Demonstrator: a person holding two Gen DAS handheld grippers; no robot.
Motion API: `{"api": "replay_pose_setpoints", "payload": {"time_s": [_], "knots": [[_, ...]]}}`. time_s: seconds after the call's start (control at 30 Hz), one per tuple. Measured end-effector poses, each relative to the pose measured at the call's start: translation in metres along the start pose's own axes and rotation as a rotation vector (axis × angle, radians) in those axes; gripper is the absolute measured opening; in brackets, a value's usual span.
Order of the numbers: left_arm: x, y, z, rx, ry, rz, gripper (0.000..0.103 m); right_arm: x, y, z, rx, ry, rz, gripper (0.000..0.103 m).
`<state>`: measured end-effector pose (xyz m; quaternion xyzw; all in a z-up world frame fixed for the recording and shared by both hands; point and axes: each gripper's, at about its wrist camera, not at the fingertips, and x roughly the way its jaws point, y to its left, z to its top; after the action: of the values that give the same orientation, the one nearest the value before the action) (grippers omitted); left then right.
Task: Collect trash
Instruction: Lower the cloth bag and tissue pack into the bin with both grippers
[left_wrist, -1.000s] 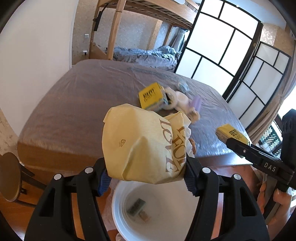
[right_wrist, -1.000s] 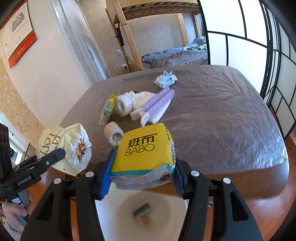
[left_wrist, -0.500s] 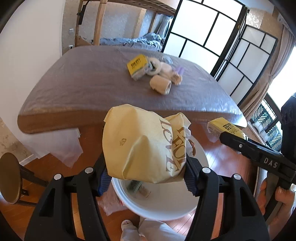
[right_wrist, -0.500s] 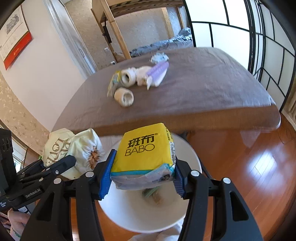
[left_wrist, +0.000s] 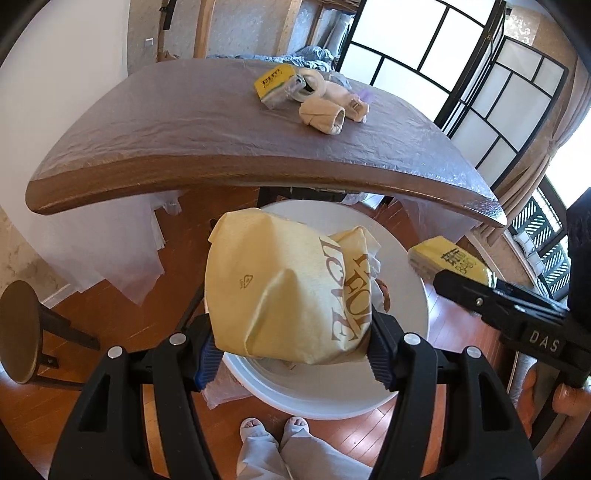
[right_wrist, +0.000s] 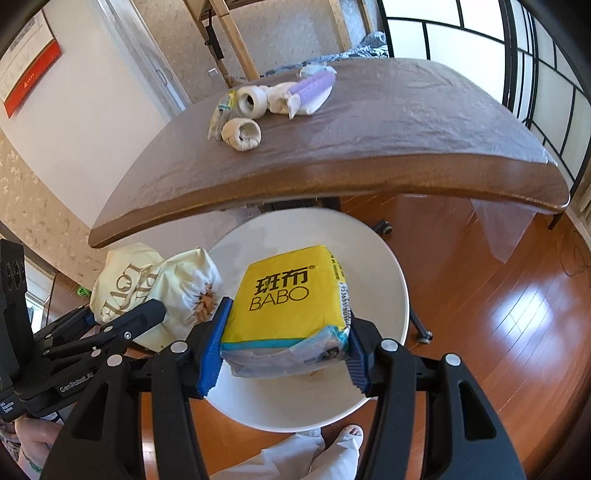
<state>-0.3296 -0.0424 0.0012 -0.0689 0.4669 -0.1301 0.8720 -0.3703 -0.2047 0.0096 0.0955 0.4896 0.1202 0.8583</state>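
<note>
Two light, soft items hang over the bin (left_wrist: 406, 373): the left gripper (left_wrist: 291, 350) clamps a crumpled bag (left_wrist: 280, 291) by its sides, the right gripper (right_wrist: 284, 354) squeezes a tissue pack (right_wrist: 288, 295) likewise.

Crumpled pale-yellow paper bag (left_wrist: 291, 295) and yellow BABO tissue pack (right_wrist: 291, 295) hung side by side over white round bin (right_wrist: 388, 266) on the floor; remaining scraps (right_wrist: 273, 99) lay clustered on the tabletop.
</note>
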Motion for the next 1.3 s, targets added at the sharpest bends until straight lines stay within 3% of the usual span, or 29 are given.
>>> {"api": "replay_pose_setpoints", "payload": {"time_s": [1.3], "knots": [[0.037, -0.013, -0.015, 0.034, 0.08, 0.062, 0.065, 0.032, -0.023, -0.006, 0.015, 0.052, -0.009, 0.054]]}}
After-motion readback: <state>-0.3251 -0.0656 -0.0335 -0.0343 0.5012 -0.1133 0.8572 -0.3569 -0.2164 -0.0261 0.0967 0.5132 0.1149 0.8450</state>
